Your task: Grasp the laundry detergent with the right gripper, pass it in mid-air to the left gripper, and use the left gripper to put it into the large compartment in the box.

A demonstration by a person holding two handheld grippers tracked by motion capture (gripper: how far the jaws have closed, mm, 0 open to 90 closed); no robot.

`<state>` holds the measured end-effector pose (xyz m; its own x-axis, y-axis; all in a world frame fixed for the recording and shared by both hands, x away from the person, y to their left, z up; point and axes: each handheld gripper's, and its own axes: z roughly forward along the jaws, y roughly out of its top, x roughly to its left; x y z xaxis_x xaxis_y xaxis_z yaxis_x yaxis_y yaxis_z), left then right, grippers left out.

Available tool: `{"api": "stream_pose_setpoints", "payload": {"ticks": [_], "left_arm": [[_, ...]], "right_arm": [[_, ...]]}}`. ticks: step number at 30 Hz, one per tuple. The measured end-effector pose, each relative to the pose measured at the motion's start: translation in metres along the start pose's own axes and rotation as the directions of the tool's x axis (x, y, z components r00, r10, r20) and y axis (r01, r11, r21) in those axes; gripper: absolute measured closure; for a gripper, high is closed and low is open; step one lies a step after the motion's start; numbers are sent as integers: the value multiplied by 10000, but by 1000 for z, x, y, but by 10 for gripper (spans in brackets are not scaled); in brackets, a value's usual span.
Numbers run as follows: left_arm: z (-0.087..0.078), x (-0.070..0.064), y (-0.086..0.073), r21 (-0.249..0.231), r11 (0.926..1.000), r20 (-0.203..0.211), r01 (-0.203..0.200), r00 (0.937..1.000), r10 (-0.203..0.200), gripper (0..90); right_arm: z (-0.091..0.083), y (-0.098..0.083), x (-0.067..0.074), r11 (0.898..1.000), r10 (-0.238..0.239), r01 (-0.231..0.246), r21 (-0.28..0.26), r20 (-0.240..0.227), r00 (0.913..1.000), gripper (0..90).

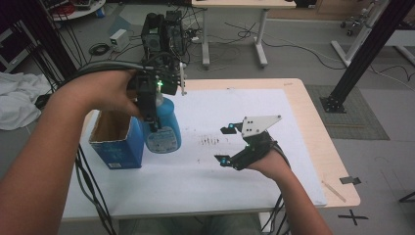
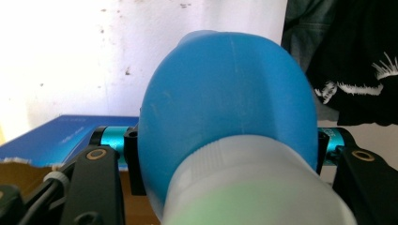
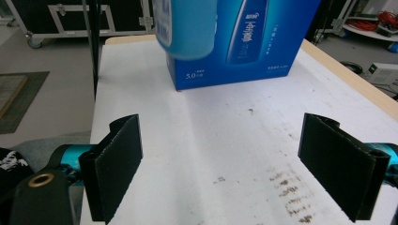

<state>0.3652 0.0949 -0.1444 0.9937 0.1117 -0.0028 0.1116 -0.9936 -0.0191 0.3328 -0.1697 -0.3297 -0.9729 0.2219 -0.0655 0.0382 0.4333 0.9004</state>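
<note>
One blue bottle held in the air by the left gripper, beside the open blue box near the left edge of the surface.
Its jaws close on the upper body under the pale cap; smooth plastic probably slips, and liquid may make it heavy. The right gripper waits wide and empty.

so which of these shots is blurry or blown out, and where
Left gripper view: the white cap of the blue bottle is close and soft, with a green tint, and the white table cover behind is overexposed. Right gripper view: mostly sharp, the bottle's base slightly blurred. High view: evenly lit, the green light on the left gripper flares.
</note>
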Motion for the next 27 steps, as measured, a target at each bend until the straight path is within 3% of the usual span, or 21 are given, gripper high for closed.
{"api": "stream_pose_setpoints", "payload": {"ticks": [4, 7, 10, 11, 12, 13, 14, 15, 16, 17, 19, 20, 21, 22, 23, 24, 25, 27], "left_arm": [[-9, 10, -13, -268, 9954, 75, 925, 9957, -923, 387], [-14, 18, -26, -507, 9829, 82, 1771, 9842, -1769, 387], [-18, 24, -38, -671, 9652, 102, 2528, 9675, -2527, 387], [-18, 24, -38, -671, 9652, 102, 2528, 9675, -2527, 387], [-21, 27, -47, -750, 9496, 146, 3043, 9525, -3041, 387], [-22, 28, -50, -926, 9403, 87, 3275, 9446, -3282, 387], [-26, 30, -55, -858, 9394, 77, 3320, 9430, -3326, 387], [-28, 30, -59, -965, 9219, 197, 3752, 9268, -3751, 387], [-30, 31, -63, -1086, 9095, 197, 4013, 9156, -4016, 387], [-32, 33, -68, -1070, 9040, 223, 4140, 9100, -4141, 387], [-37, 37, -77, -942, 8838, 227, 4583, 8885, -4583, 387], [-38, 39, -81, -924, 8760, 224, 4733, 8806, -4734, 387], [-39, 39, -85, -1008, 8621, 238, 4966, 8675, -4970, 387], [-39, 39, -85, -1008, 8621, 238, 4966, 8675, -4970, 387], [-41, 44, -96, -1028, 8352, 288, 5402, 8409, -5404, 387], [-41, 44, -96, -1028, 8352, 288, 5402, 8409, -5404, 387], [-42, 48, -104, -1034, 8177, 293, 5664, 8234, -5667, 387], [-42, 53, -112, -975, 8064, 287, 5832, 8116, -5835, 386]], "right_arm": [[-6, 0, -1, 9997, 189, -191, 173, 134, 9997, 132], [-8, -1, -2, 9996, 229, -233, 133, 258, 9994, 132], [-9, -3, -3, 9995, 266, -271, 177, 287, 9992, 133], [-9, -3, -3, 9995, 266, -271, 177, 287, 9992, 133], [-9, -3, -4, 9995, 241, -246, 222, 256, 9994, 133], [-8, -4, -4, 9993, 243, -251, 277, 277, 9993, 132], [-9, -5, -5, 9989, 311, -319, 344, 215, 9993, 132], [-8, -5, -6, 9992, 253, -262, 313, 272, 9993, 132], [-8, -6, -7, 9993, 126, -134, 349, 249, 9996, 132], [-7, -6, -7, 9991, 192, -202, 364, 267, 9995, 132], [-7, -6, -8, 9989, 260, -270, 371, 276, 9993, 132], [-8, -6, -8, 9987, 335, -345, 381, 270, 9991, 132], [-9, -6, -9, 9984, 328, -339, 445, 251, 9991, 132], [-9, -6, -9, 9984, 328, -339, 445, 251, 9991, 132], [-9, -5, -9, 9986, 336, -349, 400, 315, 9989, 132], [-10, -5, -10, 9984, 336, -347, 444, 252, 9991, 132], [-10, -5, -10, 9987, 301, -314, 390, 325, 9990, 132], [-11, -5, -10, 9981, 388, -405, 470, 368, 9986, 132]]}}
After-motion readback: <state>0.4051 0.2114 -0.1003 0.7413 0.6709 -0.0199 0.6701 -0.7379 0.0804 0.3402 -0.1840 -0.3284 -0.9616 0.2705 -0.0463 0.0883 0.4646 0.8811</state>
